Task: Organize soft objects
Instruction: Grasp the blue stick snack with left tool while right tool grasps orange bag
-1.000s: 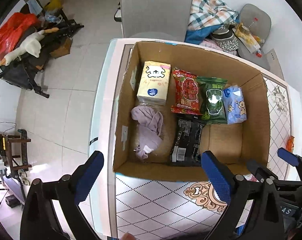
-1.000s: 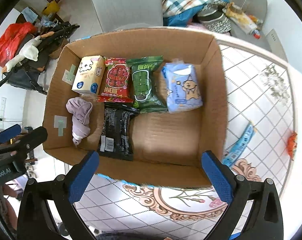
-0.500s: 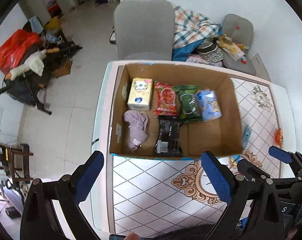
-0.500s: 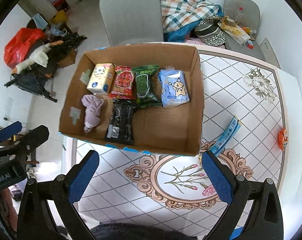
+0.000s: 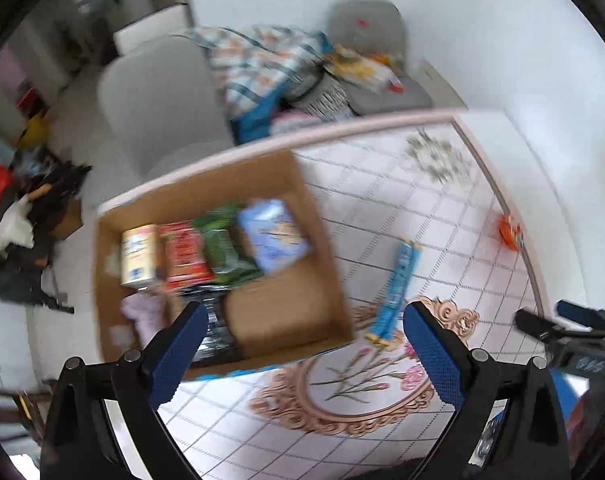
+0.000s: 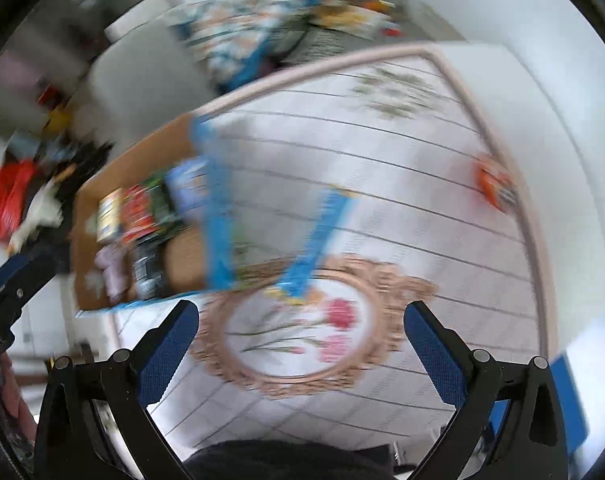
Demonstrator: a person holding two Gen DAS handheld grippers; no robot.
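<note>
A cardboard box (image 5: 302, 200) stands on the patterned table (image 5: 382, 432) and holds several soft packs, among them a light blue tissue pack (image 5: 272, 236), and a lilac cloth (image 5: 144, 314). The box also shows, blurred, in the right wrist view (image 6: 142, 168). A long blue packet (image 5: 396, 290) lies on the table right of the box; it shows in the right wrist view (image 6: 318, 236) too. A small orange packet (image 5: 510, 232) lies near the right table edge. My left gripper (image 5: 302, 356) is open and empty, above the box's near corner. My right gripper (image 6: 302, 356) is open and empty over the table's flower medallion.
A grey chair (image 5: 158, 100) stands behind the table. A checked cloth and clutter (image 5: 270, 60) lie on a second chair by the white wall. Bags and clutter (image 5: 14, 216) sit on the floor at left. The table edge (image 5: 518, 216) runs close to the wall.
Both grippers have swung to the right and away from the box, so the views now take in the long blue packet and the orange packet. Both views are motion-blurred. Both grippers stay open.
</note>
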